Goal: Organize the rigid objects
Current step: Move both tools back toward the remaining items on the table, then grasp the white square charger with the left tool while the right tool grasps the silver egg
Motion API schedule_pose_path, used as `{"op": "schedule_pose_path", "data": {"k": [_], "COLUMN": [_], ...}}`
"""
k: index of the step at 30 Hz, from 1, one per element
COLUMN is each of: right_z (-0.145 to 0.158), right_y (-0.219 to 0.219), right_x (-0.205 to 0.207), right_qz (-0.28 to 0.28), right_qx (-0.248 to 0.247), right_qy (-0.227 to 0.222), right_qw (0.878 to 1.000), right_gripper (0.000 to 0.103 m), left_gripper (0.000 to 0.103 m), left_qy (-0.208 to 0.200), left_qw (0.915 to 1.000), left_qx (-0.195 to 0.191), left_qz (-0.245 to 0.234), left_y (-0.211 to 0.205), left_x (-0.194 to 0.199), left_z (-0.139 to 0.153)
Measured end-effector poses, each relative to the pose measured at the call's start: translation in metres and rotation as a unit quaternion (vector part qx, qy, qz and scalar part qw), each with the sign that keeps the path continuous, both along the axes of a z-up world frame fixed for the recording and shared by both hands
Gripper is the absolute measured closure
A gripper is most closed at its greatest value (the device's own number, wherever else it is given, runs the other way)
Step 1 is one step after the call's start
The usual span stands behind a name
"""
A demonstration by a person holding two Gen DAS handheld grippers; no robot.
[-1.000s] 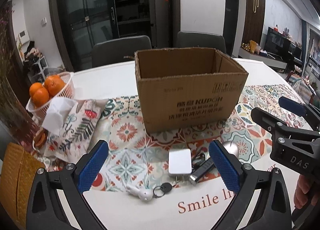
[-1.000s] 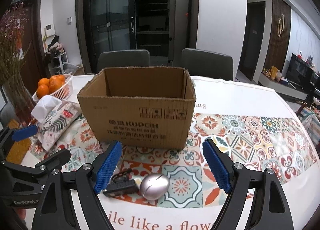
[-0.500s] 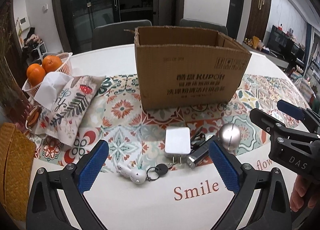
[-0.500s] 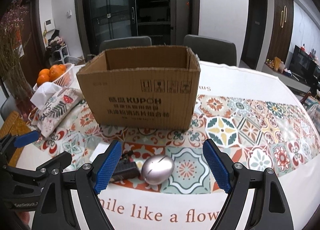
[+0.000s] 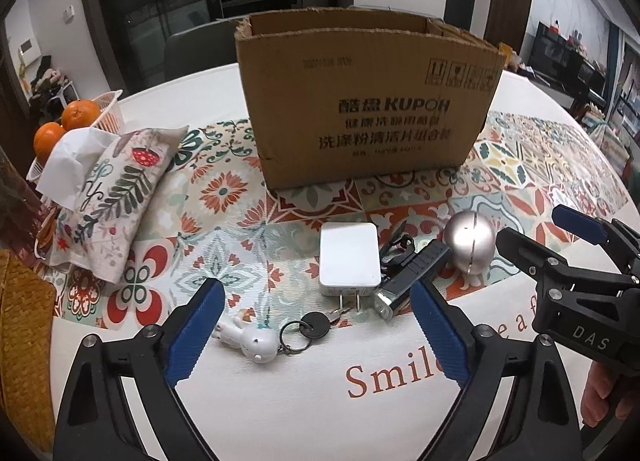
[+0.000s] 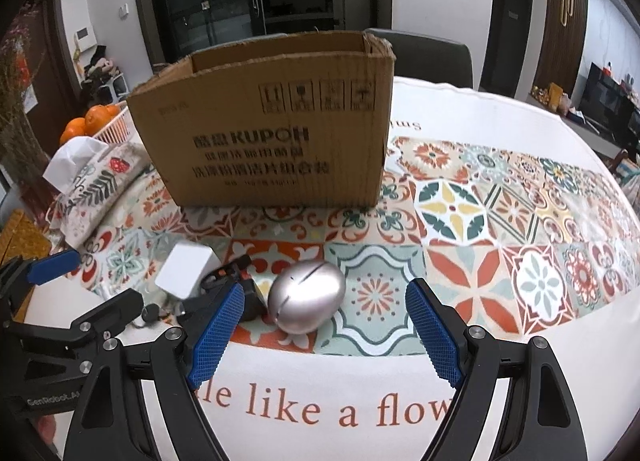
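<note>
An open cardboard box [image 5: 368, 109] stands on the patterned tablecloth; it also shows in the right wrist view [image 6: 268, 129]. In front of it lie a white charger plug [image 5: 349, 259], a black flashlight [image 5: 412, 277], a silver egg-shaped object [image 5: 469, 241], and a white figure keychain with a black key [image 5: 260, 341]. My left gripper [image 5: 316, 337] is open and empty, just short of the keychain and charger. My right gripper [image 6: 324, 337] is open and empty, with the silver egg [image 6: 307, 297] just beyond its fingertips.
A floral tissue pouch [image 5: 116, 197] and a white basket of oranges [image 5: 76, 117] sit at the left. A woven mat [image 5: 24, 341] lies at the left table edge. Dark chairs stand behind the box.
Both grippers have moved down and forward toward the small objects, which now look larger and closer. The box top now sits higher in both views. Both stay open.
</note>
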State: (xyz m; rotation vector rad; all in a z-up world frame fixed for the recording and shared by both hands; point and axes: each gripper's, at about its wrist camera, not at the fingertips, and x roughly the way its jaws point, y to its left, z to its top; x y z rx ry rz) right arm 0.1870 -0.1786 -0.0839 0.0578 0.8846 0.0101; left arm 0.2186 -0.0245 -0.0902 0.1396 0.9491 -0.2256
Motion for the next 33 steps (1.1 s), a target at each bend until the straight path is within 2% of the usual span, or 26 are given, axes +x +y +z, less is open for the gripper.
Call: {"op": "schedule_pose_path", "data": {"k": [15,20,28,33], "right_z": [-0.03,-0.036,-0.044,-0.052], "right_y": [0.002,0.001,-0.003,-0.005], "right_x": [0.008,0.013,0.019,0.022], "right_qz": [0.0,-0.005,-0.011,-0.013], "right_qx": [0.016,0.02,0.038,0.043], "right_qy": [0.051,0.06,0.073,0.082], "right_qw": [0.999,0.998,0.997,0.996], "right_gripper": [0.019,0.019,0.019,0.019], "left_gripper": [0.017,0.022,0.025,0.033], "left_qy": [0.038,0.053,0.055,0.062], "left_qw": [0.9986,0.9979,0.9981,0.998], "left_qx": [0.021,0.015,0.007,0.001], "left_qz": [-0.03,-0.033,-0.025,-0.015], "left_y": [-0.009,-0.013,-0.024,-0.027], "left_x": [0.025,0.037,0.054,0.063], "left_z": [-0.017,-0.022,-0.029,-0.035]}}
